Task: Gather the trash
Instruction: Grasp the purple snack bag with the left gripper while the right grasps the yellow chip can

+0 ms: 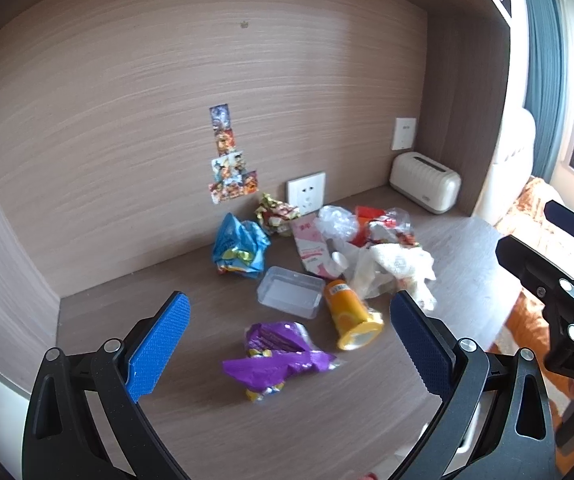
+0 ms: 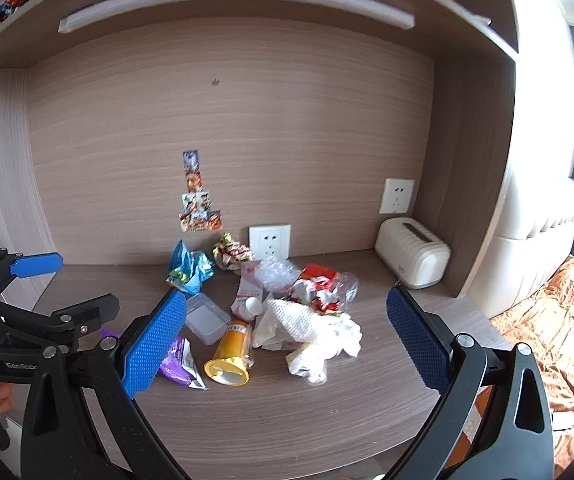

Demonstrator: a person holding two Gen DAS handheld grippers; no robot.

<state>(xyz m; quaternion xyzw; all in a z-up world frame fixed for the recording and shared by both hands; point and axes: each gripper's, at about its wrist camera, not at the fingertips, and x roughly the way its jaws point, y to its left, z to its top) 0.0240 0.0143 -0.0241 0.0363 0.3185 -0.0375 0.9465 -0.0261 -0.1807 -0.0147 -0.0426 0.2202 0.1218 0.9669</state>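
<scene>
Left gripper (image 1: 289, 344): jaws spread wide, nothing between the blue pads; it hovers over the desk's front edge, with the purple wrapper framed between its fingers.
Right gripper (image 2: 287, 338): jaws equally wide apart and holding nothing, with the paper wad and the orange cup framed between its fingers.
Orange cup (image 1: 351, 318): the landmark; it lies on its side on the desk (image 1: 191, 412), yellow foil end toward the front.
Purple wrapper (image 1: 277, 356): crumpled, in front of the orange cup and to its left, nearest the front edge.
Clear plastic box (image 1: 291, 291): just left of the orange cup, apparently touching its rear end.
White paper wad (image 2: 311, 332): just right of the orange cup; whether they touch cannot be told.
Pink carton (image 1: 311, 248): flat, behind the orange cup.
Blue foil bag (image 1: 239, 248): behind the orange cup and to its left, near the back panel.
Red and clear wrappers (image 2: 319, 286): heaped behind the orange cup and to its right.
Gold-and-red wrapper (image 2: 231, 254): farthest behind the orange cup, against the back panel beside the wall socket (image 2: 269, 242).
White ribbed box (image 2: 413, 254): well apart from the orange cup, in the desk's rear right corner.
</scene>
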